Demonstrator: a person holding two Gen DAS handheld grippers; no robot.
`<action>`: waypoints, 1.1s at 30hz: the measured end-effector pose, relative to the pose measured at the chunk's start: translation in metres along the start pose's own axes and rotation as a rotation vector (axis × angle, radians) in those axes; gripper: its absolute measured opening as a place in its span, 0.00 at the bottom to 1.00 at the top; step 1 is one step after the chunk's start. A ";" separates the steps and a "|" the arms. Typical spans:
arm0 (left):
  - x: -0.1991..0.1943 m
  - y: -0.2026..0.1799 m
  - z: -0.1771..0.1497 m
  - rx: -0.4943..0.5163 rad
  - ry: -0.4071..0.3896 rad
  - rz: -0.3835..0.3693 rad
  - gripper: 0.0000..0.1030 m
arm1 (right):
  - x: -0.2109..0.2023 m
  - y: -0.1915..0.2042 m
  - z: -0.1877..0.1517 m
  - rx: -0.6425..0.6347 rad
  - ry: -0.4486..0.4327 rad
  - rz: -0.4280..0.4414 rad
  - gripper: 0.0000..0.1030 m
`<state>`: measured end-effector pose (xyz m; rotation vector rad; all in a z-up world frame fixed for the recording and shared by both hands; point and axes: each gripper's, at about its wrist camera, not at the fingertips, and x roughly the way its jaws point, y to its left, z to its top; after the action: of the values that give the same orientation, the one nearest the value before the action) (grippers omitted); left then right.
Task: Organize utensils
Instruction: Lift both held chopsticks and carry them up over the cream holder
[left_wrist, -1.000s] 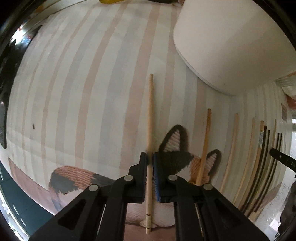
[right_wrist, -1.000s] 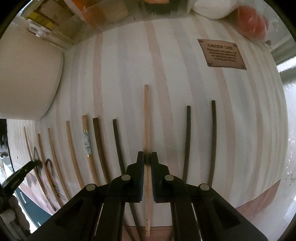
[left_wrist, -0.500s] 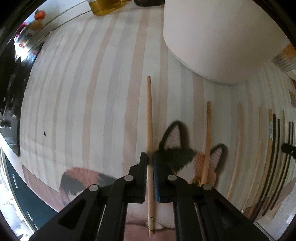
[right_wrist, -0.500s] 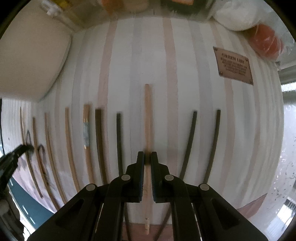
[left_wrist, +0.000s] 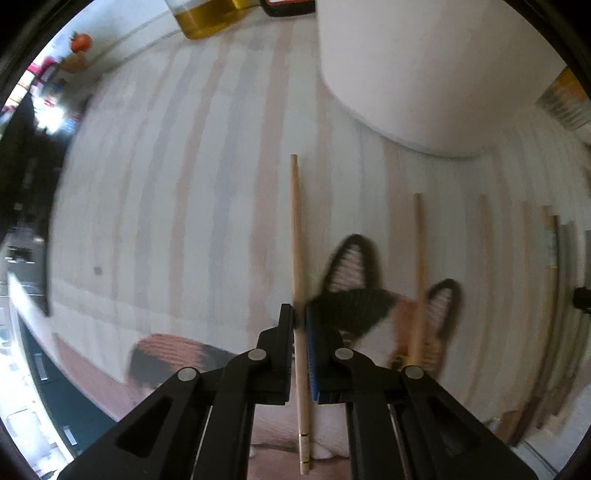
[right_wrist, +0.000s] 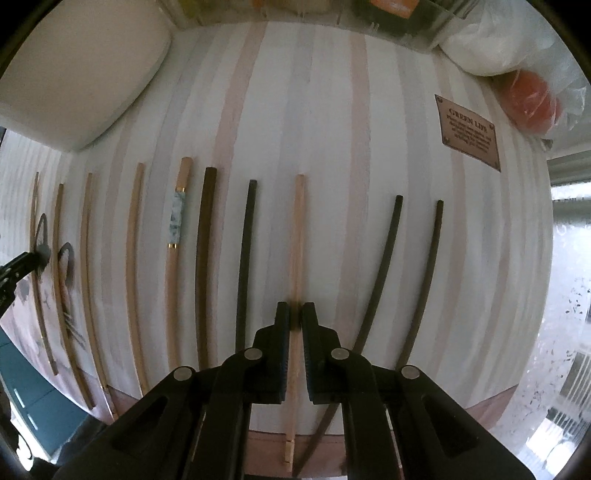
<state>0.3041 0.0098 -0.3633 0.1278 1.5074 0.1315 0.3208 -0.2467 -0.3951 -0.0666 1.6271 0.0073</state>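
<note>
Left-wrist view shows the left claw (left_wrist: 300, 321) clamped on a pale wooden chopstick (left_wrist: 295, 229) running straight ahead between its tips over a striped mat (left_wrist: 166, 184); it looks light, stiff and slippery, best pinched mid-length.

white pot (left_wrist: 424, 74) ahead, mat (left_wrist: 166, 184) left bare

Striped mat (right_wrist: 332, 110) spans the surface ahead of the claw; dark teal cabinet front (left_wrist: 55, 398) lower left; daylight far right.
</note>
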 end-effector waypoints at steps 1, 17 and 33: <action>-0.003 -0.002 0.001 -0.005 -0.003 -0.010 0.04 | 0.004 0.010 -0.003 0.000 -0.007 0.001 0.07; -0.106 -0.004 0.000 -0.015 -0.185 -0.105 0.04 | -0.072 -0.009 -0.047 0.028 -0.211 0.241 0.06; -0.182 0.019 0.006 -0.047 -0.371 -0.168 0.04 | -0.138 0.004 -0.031 0.035 -0.412 0.349 0.06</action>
<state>0.2990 -0.0016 -0.1804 -0.0127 1.1381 0.0066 0.2975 -0.2391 -0.2561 0.2332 1.2090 0.2462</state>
